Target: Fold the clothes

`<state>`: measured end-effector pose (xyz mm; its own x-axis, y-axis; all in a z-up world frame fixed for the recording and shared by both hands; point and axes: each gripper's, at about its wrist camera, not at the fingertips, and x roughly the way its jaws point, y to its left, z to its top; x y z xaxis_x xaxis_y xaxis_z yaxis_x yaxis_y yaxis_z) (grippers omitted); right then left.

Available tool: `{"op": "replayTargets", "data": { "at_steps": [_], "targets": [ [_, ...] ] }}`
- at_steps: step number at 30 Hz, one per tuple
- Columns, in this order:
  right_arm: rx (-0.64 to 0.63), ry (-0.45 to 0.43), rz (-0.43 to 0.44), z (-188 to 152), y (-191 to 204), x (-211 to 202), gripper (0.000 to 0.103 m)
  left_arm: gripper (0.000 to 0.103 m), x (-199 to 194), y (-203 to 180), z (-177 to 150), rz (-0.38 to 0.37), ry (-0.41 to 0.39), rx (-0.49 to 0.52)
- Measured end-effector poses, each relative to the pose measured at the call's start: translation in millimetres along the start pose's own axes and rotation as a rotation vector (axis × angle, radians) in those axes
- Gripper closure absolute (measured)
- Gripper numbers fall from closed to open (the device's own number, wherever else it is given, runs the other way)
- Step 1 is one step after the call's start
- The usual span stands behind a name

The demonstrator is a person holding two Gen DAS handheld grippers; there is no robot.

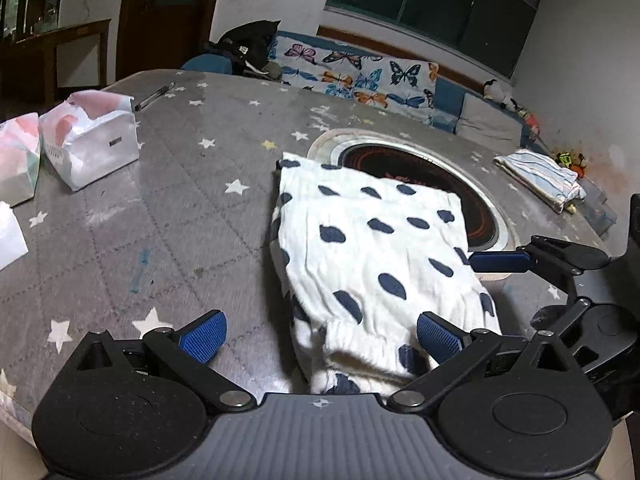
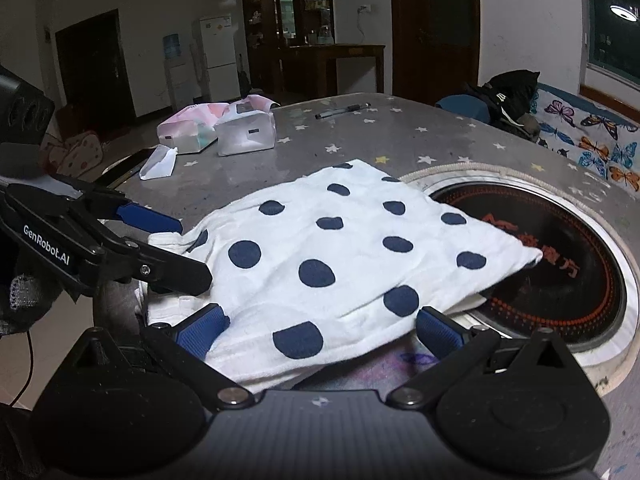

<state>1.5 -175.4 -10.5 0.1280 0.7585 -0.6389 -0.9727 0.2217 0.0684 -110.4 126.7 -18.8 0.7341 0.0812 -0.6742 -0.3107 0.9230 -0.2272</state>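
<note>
**Both grippers spread wide at near edge of dotted garment**

White navy-dotted garment (image 1: 372,248) lies flat, already partly folded, near the tabletop's (image 1: 192,200) near edge, its far part overlapping the round inset burner (image 1: 472,184). Long axis runs away from the left gripper (image 1: 320,338), elastic waistband end closest to it. Left gripper jaws spread, nothing held; right pad touching the waistband. Right gripper (image 2: 320,332) also spread, empty, straddling the garment's side hem; cloth sits between its pads. Both about equally near; left owns the waistband end. Next fold likely goes along the long axis. Folded striped cloth (image 1: 540,178) at far right edge. Two tissue packs (image 2: 218,130) at far left, torn open; contents not readable.
</note>
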Motion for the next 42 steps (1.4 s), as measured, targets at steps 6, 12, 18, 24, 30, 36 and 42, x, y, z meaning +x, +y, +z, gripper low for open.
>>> {"op": "replayTargets", "data": {
  "at_steps": [6, 12, 18, 24, 30, 36, 42],
  "targets": [
    [0.011, -0.023, -0.008, -2, 0, -7, 0.0, 0.0, 0, 0, -2, 0.013, 0.009, -0.006],
    [0.01, -0.069, -0.033, 2, -1, -18, 0.0, 0.0, -4, 0, -1, 0.02, 0.0, -0.015],
    [0.044, -0.027, -0.027, -5, -9, -9, 0.0, 0.0, -4, 2, -2, 0.029, 0.008, -0.024],
    [0.017, -0.06, -0.05, 3, -7, -18, 0.0, 0.0, -10, 2, 4, 0.02, -0.019, -0.021],
    [0.042, -0.068, -0.082, 11, -16, -12, 0.0, 0.0, 1, 6, 15, 0.051, -0.028, -0.021],
    [0.056, -0.001, -0.086, -2, -21, 1, 0.0, 0.0, 10, 15, 7, 0.069, 0.007, -0.029],
    [0.05, -0.003, -0.079, -1, -24, -2, 0.0, 0.0, 5, 16, 12, 0.065, -0.006, -0.029]
  ]
}}
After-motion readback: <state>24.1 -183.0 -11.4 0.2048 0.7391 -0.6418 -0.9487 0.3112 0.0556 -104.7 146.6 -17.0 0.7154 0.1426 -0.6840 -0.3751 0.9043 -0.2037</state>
